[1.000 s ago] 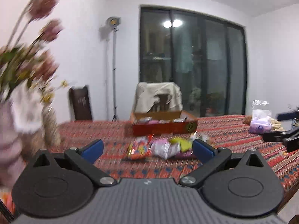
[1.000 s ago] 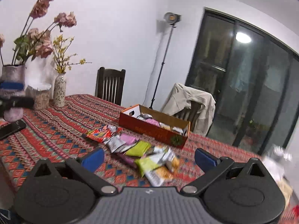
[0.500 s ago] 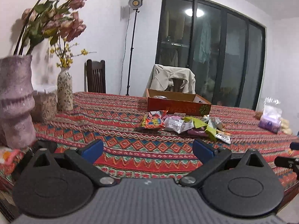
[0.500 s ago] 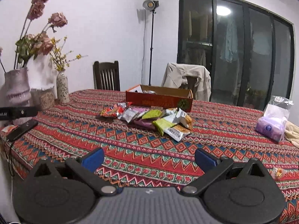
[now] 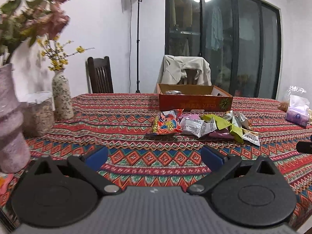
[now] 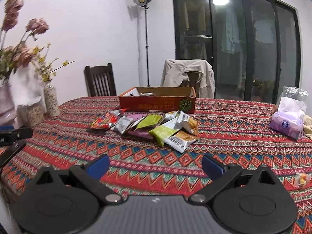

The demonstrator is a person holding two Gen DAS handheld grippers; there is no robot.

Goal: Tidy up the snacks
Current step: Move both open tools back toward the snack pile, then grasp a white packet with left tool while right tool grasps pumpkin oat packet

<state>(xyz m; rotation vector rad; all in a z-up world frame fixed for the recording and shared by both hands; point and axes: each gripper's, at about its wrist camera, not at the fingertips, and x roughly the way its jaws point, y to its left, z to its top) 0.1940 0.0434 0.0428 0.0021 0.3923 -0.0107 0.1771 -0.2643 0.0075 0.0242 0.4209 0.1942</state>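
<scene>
A pile of several snack packets point(image 5: 202, 125) lies mid-table, with a red-orange packet point(image 5: 166, 123) at its left end. It also shows in the right wrist view point(image 6: 152, 126). Behind it stands an open orange cardboard box point(image 5: 195, 99), also in the right wrist view point(image 6: 157, 102), with some items inside. My left gripper point(image 5: 154, 156) is open and empty, low over the near table edge, short of the pile. My right gripper point(image 6: 155, 164) is open and empty, also short of the pile.
The patterned tablecloth point(image 5: 120, 117) covers the table. At left stand a pink vase point(image 5: 9, 120), a speckled vase point(image 5: 61, 97) and a jar point(image 5: 40, 113). A tissue pack in a plastic bag point(image 6: 287, 119) sits right. Two chairs stand behind. A small candy point(image 6: 301, 181) lies near the right edge.
Both grippers have steadied and drawn level, facing the pile and box across the table; the views have shifted right past the vases. Both stay open and empty.
</scene>
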